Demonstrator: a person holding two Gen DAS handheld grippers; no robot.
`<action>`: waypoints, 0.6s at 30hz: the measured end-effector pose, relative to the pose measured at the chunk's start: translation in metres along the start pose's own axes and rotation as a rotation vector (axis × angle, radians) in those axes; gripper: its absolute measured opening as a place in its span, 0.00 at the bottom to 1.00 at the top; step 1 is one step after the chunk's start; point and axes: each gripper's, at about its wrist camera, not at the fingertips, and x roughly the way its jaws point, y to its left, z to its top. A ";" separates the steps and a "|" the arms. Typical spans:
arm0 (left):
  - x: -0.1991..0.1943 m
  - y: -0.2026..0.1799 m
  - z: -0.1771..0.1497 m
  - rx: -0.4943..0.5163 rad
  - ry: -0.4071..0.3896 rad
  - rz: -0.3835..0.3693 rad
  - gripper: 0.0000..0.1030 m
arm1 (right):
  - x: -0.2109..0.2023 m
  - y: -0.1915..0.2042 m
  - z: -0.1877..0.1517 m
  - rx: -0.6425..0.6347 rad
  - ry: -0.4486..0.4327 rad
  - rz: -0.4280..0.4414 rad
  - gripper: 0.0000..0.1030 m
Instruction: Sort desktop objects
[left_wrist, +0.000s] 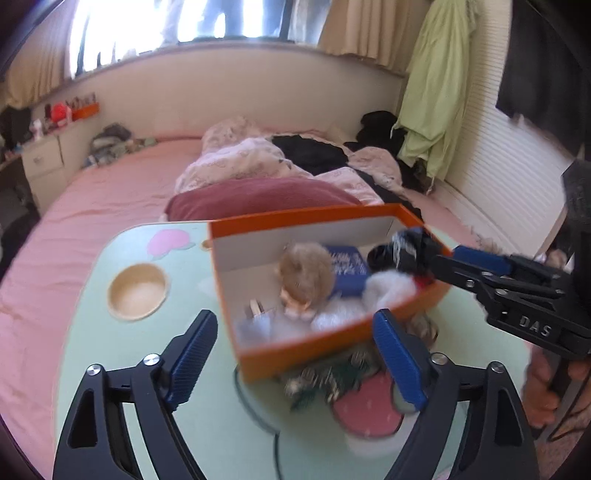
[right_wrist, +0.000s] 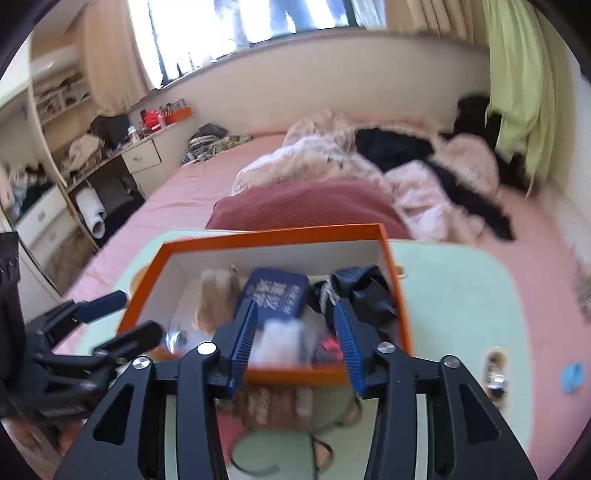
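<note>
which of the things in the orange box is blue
The flat blue case with pale lettering, lying at the middle of the orange box. The fluffy tan toy beside it, the white fluff and the black bundle are not blue.

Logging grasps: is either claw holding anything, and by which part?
Nothing held. Left claw open; right claw open over the orange box, black bundle just beyond its tips.

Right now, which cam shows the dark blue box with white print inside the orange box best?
Right wrist: the dark blue box with white print sits centred, its printed top visible. Left wrist shows only part of it, behind the fluffy tan plush toy, blurred.
</note>
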 end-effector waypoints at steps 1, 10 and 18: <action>-0.003 -0.003 -0.006 0.010 0.008 0.028 0.85 | -0.009 0.006 -0.005 -0.037 -0.010 -0.022 0.45; 0.017 -0.014 -0.078 0.025 0.196 0.151 1.00 | -0.034 0.028 -0.099 -0.128 0.116 -0.018 0.54; 0.028 -0.012 -0.085 0.015 0.188 0.151 1.00 | -0.007 0.011 -0.125 -0.100 0.173 -0.082 0.99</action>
